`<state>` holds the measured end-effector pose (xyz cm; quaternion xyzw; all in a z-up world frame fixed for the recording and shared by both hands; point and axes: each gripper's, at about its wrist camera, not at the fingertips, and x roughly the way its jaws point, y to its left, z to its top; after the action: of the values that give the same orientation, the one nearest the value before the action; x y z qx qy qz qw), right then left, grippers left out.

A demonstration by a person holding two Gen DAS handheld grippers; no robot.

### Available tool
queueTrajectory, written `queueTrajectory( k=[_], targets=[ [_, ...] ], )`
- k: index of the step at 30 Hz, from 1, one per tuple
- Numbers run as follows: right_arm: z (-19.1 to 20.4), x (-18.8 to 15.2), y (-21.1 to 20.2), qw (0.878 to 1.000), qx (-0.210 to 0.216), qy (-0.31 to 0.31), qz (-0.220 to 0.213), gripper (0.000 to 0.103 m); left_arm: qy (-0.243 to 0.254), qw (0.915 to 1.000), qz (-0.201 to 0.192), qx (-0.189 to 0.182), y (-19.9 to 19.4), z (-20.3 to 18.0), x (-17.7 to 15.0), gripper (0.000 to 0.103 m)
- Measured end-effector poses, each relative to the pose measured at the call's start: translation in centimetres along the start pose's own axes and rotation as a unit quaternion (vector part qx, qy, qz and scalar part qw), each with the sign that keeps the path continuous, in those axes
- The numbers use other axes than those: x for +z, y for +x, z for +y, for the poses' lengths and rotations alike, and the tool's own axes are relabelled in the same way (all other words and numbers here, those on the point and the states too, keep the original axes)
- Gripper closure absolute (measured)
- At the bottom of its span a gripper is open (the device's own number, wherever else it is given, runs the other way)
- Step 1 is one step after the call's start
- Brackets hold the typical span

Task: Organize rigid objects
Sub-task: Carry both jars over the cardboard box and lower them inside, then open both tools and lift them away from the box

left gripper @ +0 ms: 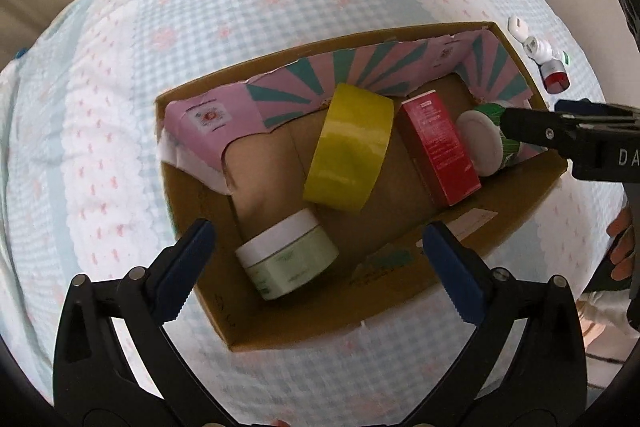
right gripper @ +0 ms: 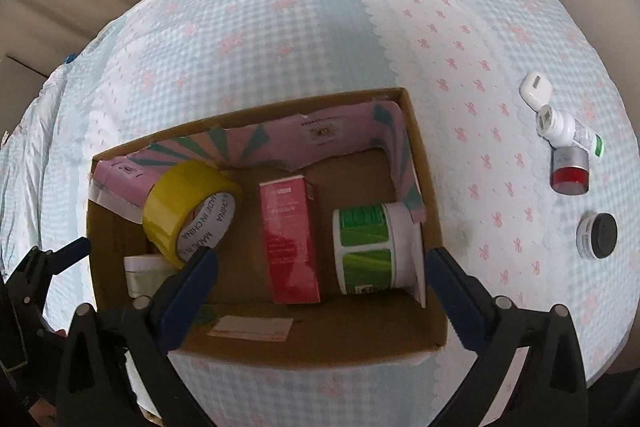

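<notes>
A cardboard box (right gripper: pixel 280 343) sits on a surface covered by a pale blue checked cloth (right gripper: pixel 280 39) with pink bows and scalloped white bands; whether a bed or a tabletop lies under it cannot be told. The box serves as the collecting place: inside lie a roll of yellow tape (right gripper: pixel 188 211), glossy and leaning on its edge against the torn pink-and-teal paper lining (right gripper: pixel 320 143); a red carton (right gripper: pixel 290 243), flat-sided and lying down; a white tub with a green label (right gripper: pixel 372 247) on its side by the right wall; and a squat pale green jar (left gripper: pixel 288 255) with a white lid near the left end. Outside, well apart to the right, wait the things probably still to be gathered: a small white case (right gripper: pixel 536 89), a white bottle (right gripper: pixel 564 127) just beside it, a silver-and-red jar (right gripper: pixel 570 171) and a small jar with a black lid (right gripper: pixel 598 237). The left gripper (left gripper: pixel 316 263) hovers over the box's left end, jaws wide and empty, the pale green jar between them below. The right gripper (right gripper: pixel 320 287) hangs over the near rim with jaws equally wide, holding nothing; in the left view its tip is close against the green-labelled tub, which suggests that tub was just set down, and the loose items to the right look like the next picks.
</notes>
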<state>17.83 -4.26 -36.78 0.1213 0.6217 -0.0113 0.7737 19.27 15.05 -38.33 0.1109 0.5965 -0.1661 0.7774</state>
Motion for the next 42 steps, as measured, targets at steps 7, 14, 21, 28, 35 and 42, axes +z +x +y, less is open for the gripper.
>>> queueTrajectory(
  k=[7,14,21,28,35,42],
  targets=[
    [0.3,-1.1,-0.8,1.0,-0.011,-0.005,-0.006,0.0,-0.008,0.9999,-0.008,0.007,-1.3,0.1,-0.8,0.0],
    [1.1,-1.8,-3.5,1.0,-0.01,-0.009,-0.006,0.0,-0.012,0.9991,-0.037,0.019,-5.3,0.0,-1.9,0.0],
    [1.7,-3.2,-9.4,0.999,-0.009,-0.014,-0.029,0.0,-0.02,0.9977,-0.061,0.024,-11.0,-0.8,-2.8,0.0],
    [0.6,-3.5,-16.7,0.998,-0.018,-0.016,-0.061,0.0,-0.013,0.9921,-0.12,0.034,-17.9,-2.7,-2.1,0.0],
    [-3.1,-2.8,-23.9,0.993,-0.044,-0.01,-0.11,0.0,-0.004,0.985,-0.17,0.028,-23.0,-6.2,0.7,0.0],
    [-9.9,-0.9,-27.4,0.991,-0.019,-0.001,-0.133,0.0,-0.018,0.9827,-0.182,0.03,-24.7,-12.2,3.6,0.0]
  ],
)
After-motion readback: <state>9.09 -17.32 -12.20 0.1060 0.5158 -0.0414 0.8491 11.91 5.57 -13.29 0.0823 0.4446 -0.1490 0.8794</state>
